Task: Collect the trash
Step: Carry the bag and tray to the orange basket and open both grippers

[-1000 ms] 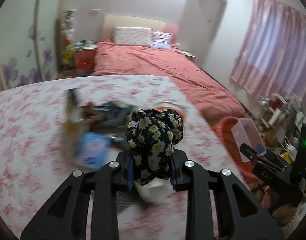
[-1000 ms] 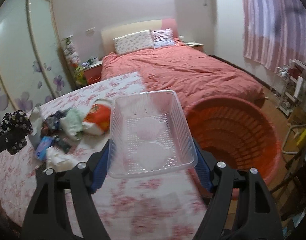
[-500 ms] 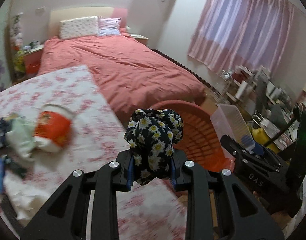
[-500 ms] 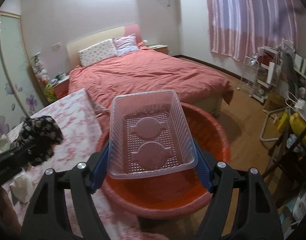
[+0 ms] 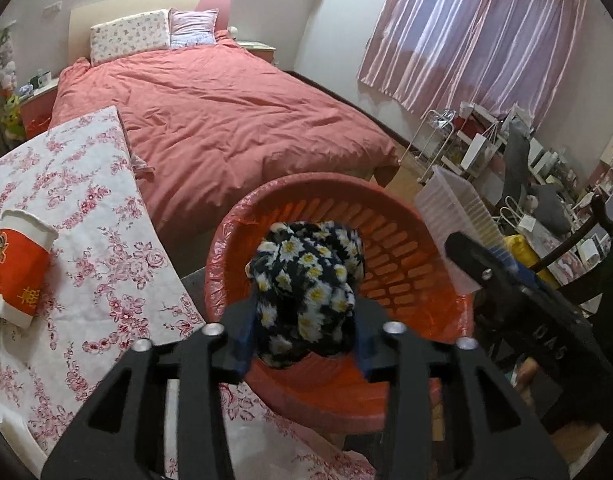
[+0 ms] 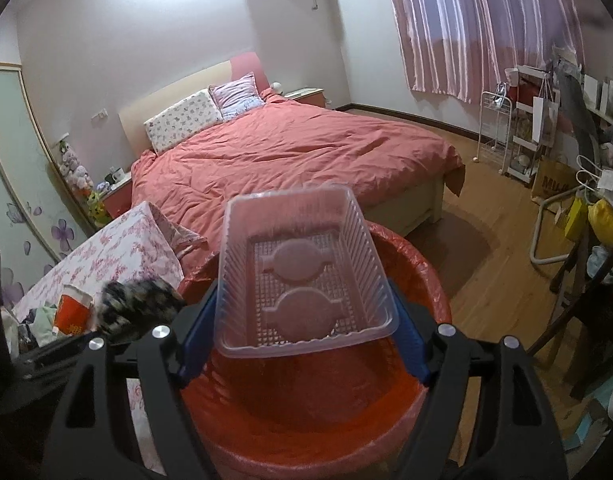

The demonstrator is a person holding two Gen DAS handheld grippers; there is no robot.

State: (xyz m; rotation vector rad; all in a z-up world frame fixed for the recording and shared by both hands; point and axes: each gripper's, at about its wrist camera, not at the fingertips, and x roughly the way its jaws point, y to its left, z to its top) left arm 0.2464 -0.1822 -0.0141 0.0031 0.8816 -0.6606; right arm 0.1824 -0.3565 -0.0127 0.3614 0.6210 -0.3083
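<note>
Left wrist: left gripper (image 5: 302,330) just opening, one floral cloth (image 5: 306,292) between | one basket (image 5: 390,240)

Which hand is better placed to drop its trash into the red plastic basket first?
Left, probably. The left gripper has just been opening, and its black daisy-print cloth bundle hangs over the red plastic basket. The right gripper grips the clear plastic tray above it.

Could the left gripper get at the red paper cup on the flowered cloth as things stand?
Probably not at once. The left gripper has the daisy-print cloth between its jaws, which have just been opening, over the red basket. The red paper cup lies uncovered, off to the side.
</note>
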